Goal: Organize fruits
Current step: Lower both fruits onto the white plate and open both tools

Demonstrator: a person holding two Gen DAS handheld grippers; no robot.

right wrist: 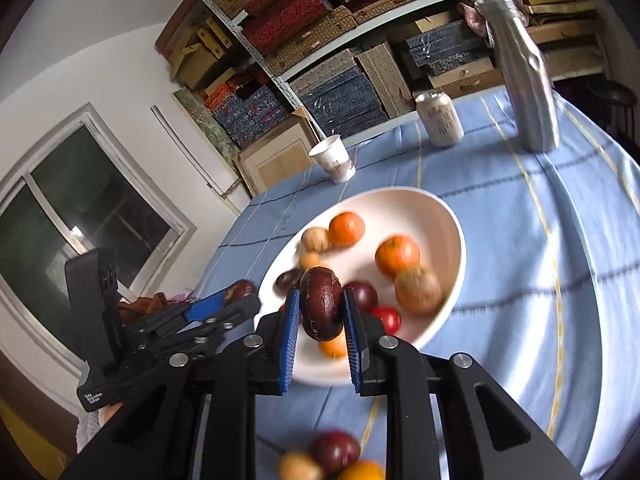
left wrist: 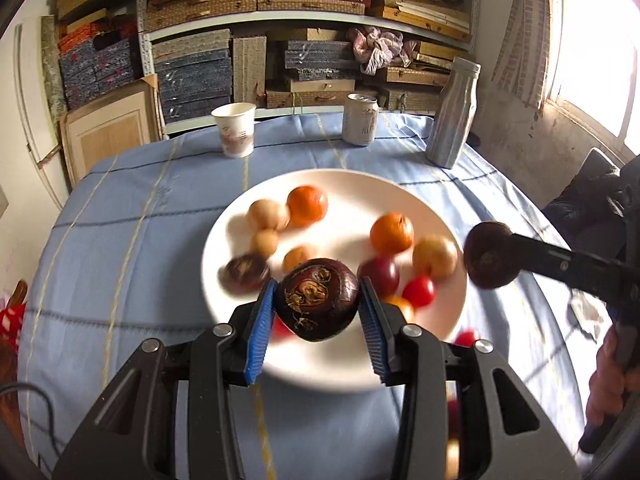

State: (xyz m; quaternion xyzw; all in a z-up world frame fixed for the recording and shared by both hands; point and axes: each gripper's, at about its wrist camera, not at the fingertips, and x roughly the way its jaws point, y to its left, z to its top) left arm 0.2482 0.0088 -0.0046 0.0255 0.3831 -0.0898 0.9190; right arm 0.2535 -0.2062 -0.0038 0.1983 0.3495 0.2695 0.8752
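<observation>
- Left gripper (left wrist: 318,304): black frame, ribbed blue pads (left wrist: 258,334). Jaws partly closed, clamped on a dark maroon water chestnut (left wrist: 317,305), a rounded, glossy one with tan scars, seated between both pads near the tips and lifted above the near rim of the plate.
- Right gripper (right wrist: 320,310): same build, jaws narrow, pads pressed on the flat faces of a second chestnut (right wrist: 321,307), disc-shaped, held edge-on, matte brown skin.
- Both grippers pointed obliquely down over the plate's near side; part of a hand (left wrist: 610,384) showed on the right gripper's handle.
- White plate (left wrist: 340,184): smooth, round, shallow. Contents blurred: orange citrus, tan round fruits, a purple plum, red tomatoes, one more dark chestnut.
- Cloth (left wrist: 132,248): light blue, woven, with yellow and dark stripes.
- Far edge: paper cup (left wrist: 234,130), drink can (left wrist: 360,119), ribbed metal bottle (left wrist: 454,114), all upright.
</observation>
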